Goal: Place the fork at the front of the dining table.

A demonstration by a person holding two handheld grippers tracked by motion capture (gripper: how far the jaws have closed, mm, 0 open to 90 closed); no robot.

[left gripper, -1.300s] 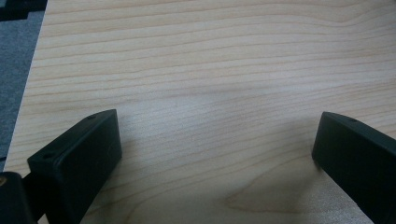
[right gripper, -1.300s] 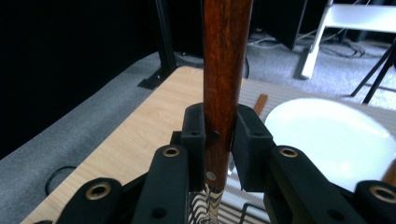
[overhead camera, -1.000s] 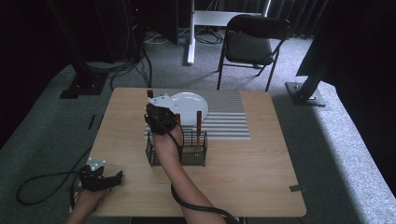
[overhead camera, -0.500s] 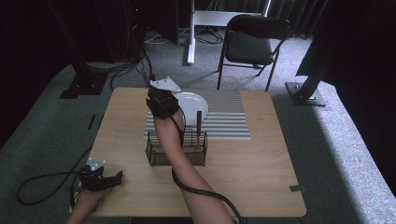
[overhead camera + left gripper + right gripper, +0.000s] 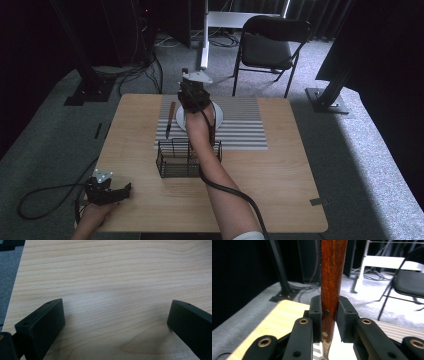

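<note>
My right gripper (image 5: 193,95) hangs above the white plate (image 5: 218,116) at the far middle of the table. Its jaws are shut on a reddish wooden utensil handle (image 5: 333,277) with metal rivets, held upright; a bit of metal shows below the grip. Seen along its jaws, my right gripper (image 5: 329,315) faces the table's far edge and the dark room. My left gripper (image 5: 116,192) rests at the front left corner, open, and in its own view my left gripper (image 5: 115,320) has bare wood between its jaws. A wood-handled knife (image 5: 170,119) lies on the striped mat (image 5: 240,127).
A black wire basket (image 5: 175,160) stands in the table's middle, under my right forearm. A folding chair (image 5: 267,47) and stand legs sit beyond the far edge. A cable (image 5: 45,200) trails off the left side.
My right gripper has moved away from the basket toward the far side and slightly up, carrying the wooden-handled utensil over the plate. My left gripper has stayed put.
</note>
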